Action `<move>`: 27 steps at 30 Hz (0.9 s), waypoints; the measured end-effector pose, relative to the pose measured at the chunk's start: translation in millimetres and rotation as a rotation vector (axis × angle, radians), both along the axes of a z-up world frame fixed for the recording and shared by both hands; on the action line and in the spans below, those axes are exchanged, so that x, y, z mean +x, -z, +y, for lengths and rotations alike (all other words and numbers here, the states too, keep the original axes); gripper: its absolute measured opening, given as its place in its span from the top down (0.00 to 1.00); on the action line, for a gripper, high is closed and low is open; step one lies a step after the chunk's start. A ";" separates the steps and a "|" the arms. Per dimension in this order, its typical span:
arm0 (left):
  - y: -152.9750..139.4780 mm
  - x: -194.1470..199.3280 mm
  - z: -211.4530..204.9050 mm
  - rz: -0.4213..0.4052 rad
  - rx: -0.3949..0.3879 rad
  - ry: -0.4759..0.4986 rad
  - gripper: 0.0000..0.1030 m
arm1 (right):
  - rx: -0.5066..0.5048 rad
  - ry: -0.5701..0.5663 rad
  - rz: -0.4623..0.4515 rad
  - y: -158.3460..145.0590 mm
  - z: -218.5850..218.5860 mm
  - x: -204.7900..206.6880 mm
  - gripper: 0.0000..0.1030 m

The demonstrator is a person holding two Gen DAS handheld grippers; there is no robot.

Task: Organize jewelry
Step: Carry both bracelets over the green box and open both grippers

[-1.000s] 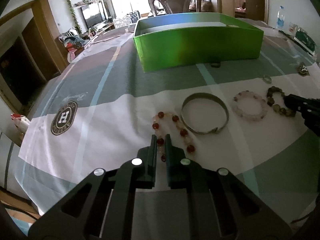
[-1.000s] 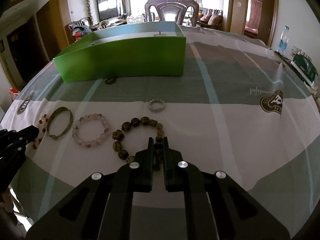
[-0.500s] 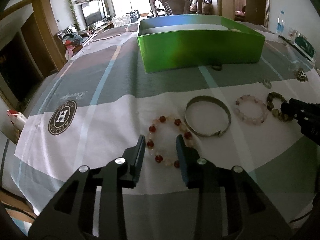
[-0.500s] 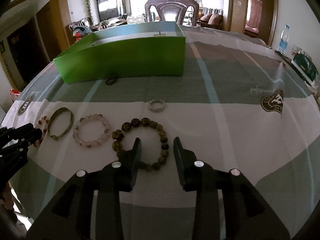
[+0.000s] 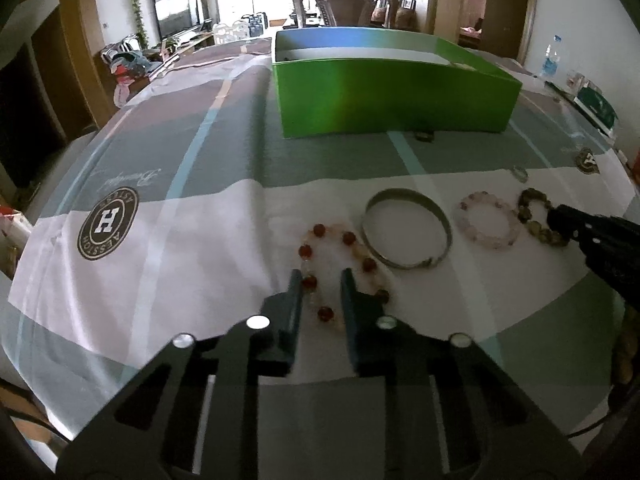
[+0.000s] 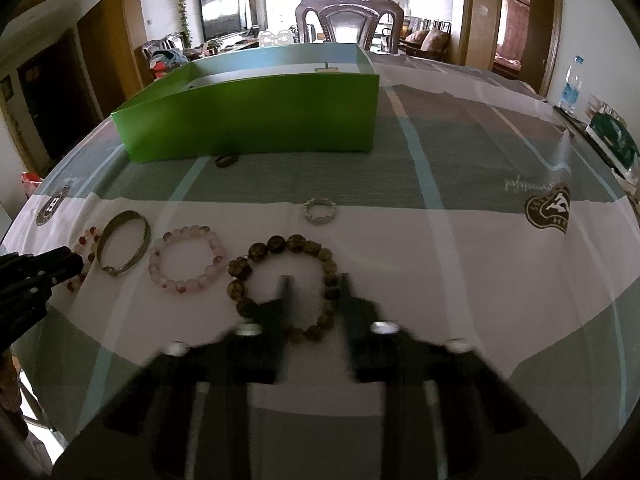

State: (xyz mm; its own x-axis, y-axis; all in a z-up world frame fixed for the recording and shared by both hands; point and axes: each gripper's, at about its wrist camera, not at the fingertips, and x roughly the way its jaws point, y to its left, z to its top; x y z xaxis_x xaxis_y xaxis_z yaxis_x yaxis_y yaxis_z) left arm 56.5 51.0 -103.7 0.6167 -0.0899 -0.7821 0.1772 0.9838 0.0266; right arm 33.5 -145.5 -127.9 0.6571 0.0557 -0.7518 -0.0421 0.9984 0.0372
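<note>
Four bracelets lie in a row on the tablecloth: a red-and-cream bead bracelet [image 5: 340, 272], a metal bangle [image 5: 406, 229], a pink bead bracelet [image 5: 487, 224] and a brown bead bracelet [image 6: 286, 286]. My left gripper [image 5: 322, 276] is open, its fingers straddling the near side of the red bracelet. My right gripper [image 6: 314, 284] is open over the near part of the brown bracelet. A green box [image 5: 394, 98] stands open beyond them. A small silver ring [image 6: 319, 211] and a dark ring [image 6: 226, 160] lie nearer the box.
The table carries a grey, white and green cloth with round logos [image 5: 107, 224]. A water bottle [image 6: 570, 84] and a green packet [image 6: 610, 136] sit at the right edge. A wooden chair [image 6: 350, 20] stands behind the box.
Both grippers have opened, from shut on their bracelets a second ago. The red and brown bracelets now lie flat on the cloth between the open fingers.
</note>
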 end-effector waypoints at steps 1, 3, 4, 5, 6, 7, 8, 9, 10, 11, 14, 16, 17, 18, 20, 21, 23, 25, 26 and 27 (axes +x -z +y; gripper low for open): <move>0.0 -0.3 -1.1 0.002 -0.002 0.004 0.91 | 0.000 0.000 0.000 -0.1 0.3 -0.3 0.92; -0.4 -0.7 -2.5 0.006 -0.001 0.007 0.92 | -0.007 -0.007 -0.001 -0.3 2.3 -0.9 0.92; -0.8 -0.6 -2.3 0.008 -0.003 0.006 0.92 | -0.011 -0.013 -0.003 -0.4 3.5 -2.0 0.92; -2.1 -0.4 -1.9 0.007 -0.007 0.004 0.92 | -0.016 -0.019 -0.004 -0.8 4.7 -2.5 0.92; -5.2 -0.7 -0.8 0.001 -0.010 0.001 0.92 | -0.017 -0.026 -0.005 -2.5 5.9 -3.6 0.92; -8.7 -1.0 -0.2 -0.007 -0.010 0.001 0.92 | -0.014 -0.027 -0.008 -4.2 5.8 -4.2 0.92; -12.9 -1.6 0.2 -0.016 -0.012 0.003 0.92 | -0.010 -0.030 -0.018 -9.3 6.2 -5.5 0.92; -19.9 -2.7 0.1 -0.029 -0.020 0.011 0.92 | -0.011 -0.033 -0.033 -16.2 7.2 -6.7 0.92; -25.4 -3.2 0.3 -0.037 -0.029 0.019 0.92 | -0.016 -0.037 -0.050 -23.2 8.5 -8.6 0.92; -31.8 -3.3 0.4 -0.045 -0.039 0.029 0.92 | -0.023 -0.046 -0.078 -35.6 10.3 -10.6 0.92; -56.8 0.5 -0.5 -0.077 -0.067 0.059 0.92 | -0.043 -0.071 -0.137 -62.5 14.0 -11.3 0.92; -75.6 5.5 -2.9 -0.102 -0.078 0.080 0.92 | -0.064 -0.085 -0.172 -79.1 17.9 -9.1 0.92; -83.3 9.1 -4.9 -0.113 -0.081 0.089 0.92 | -0.078 -0.090 -0.192 -88.5 20.3 -6.9 0.92; -92.9 13.8 -8.1 -0.126 -0.085 0.097 0.92 | -0.089 -0.093 -0.208 -96.1 21.8 -4.1 0.92; -105.0 24.3 -12.4 -0.140 -0.078 0.096 0.92 | -0.101 -0.098 -0.249 -111.4 24.8 4.7 0.92; -112.9 33.2 -13.4 -0.149 -0.073 0.082 0.92 | -0.092 -0.107 -0.270 -119.2 25.3 11.1 0.92; -123.9 50.2 -18.1 -0.167 -0.070 0.058 0.92 | -0.061 -0.123 -0.288 -130.2 24.6 27.2 0.92; -133.0 73.3 -24.6 -0.184 -0.061 0.039 0.92 | -0.047 -0.120 -0.281 -136.2 26.8 49.0 0.92; -135.3 83.8 -27.7 -0.189 -0.056 0.030 0.92 | -0.038 -0.123 -0.279 -137.7 29.0 62.7 0.92; -137.0 98.7 -30.2 -0.191 -0.055 0.015 0.92 | -0.029 -0.124 -0.284 -137.6 32.2 77.9 0.92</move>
State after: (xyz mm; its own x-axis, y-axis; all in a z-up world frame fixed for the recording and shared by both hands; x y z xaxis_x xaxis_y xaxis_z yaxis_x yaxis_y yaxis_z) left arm 155.2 20.7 33.4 0.7514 -0.1394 -0.6449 0.1885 0.9820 0.0074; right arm 111.4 -113.2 9.7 0.8305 0.1293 -0.5418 -0.1679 0.9855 -0.0223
